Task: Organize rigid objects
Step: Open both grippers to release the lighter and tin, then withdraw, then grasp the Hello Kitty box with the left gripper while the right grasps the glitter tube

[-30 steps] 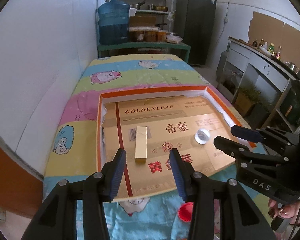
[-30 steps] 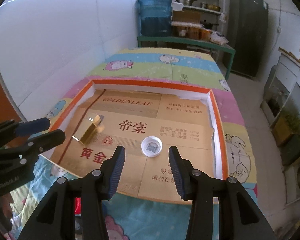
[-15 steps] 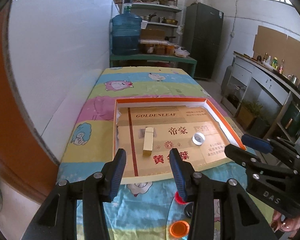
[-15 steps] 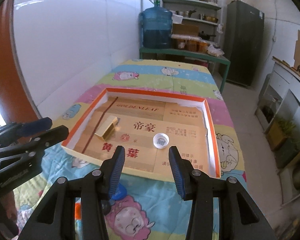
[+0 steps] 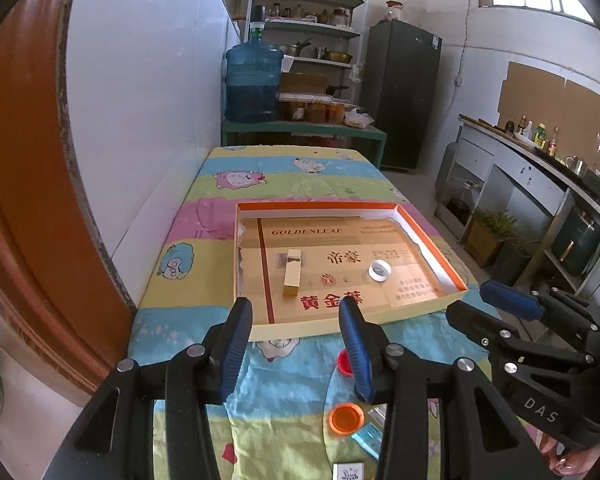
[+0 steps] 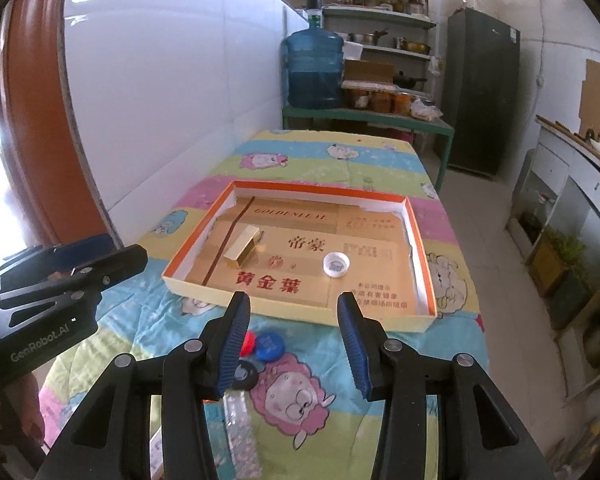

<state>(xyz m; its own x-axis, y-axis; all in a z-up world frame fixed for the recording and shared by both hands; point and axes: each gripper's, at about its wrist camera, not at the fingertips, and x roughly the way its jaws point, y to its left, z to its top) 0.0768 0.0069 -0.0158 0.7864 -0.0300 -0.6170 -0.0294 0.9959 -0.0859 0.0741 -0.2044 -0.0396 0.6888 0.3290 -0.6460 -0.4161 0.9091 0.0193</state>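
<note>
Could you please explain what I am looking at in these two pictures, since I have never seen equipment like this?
No robot here: a person holds a two-finger gripper in each hand, and a fisheye camera on each looks forward along its fingers. One picture comes from the left gripper, the other from the right gripper; each also shows the other at its edge. Both are open and hold nothing. On the cartoon-print tablecloth sits a shallow orange-rimmed box containing a gold rectangular box and a white cap. Nearer the camera lie loose items: a red cap, blue cap and orange cap.
</note>
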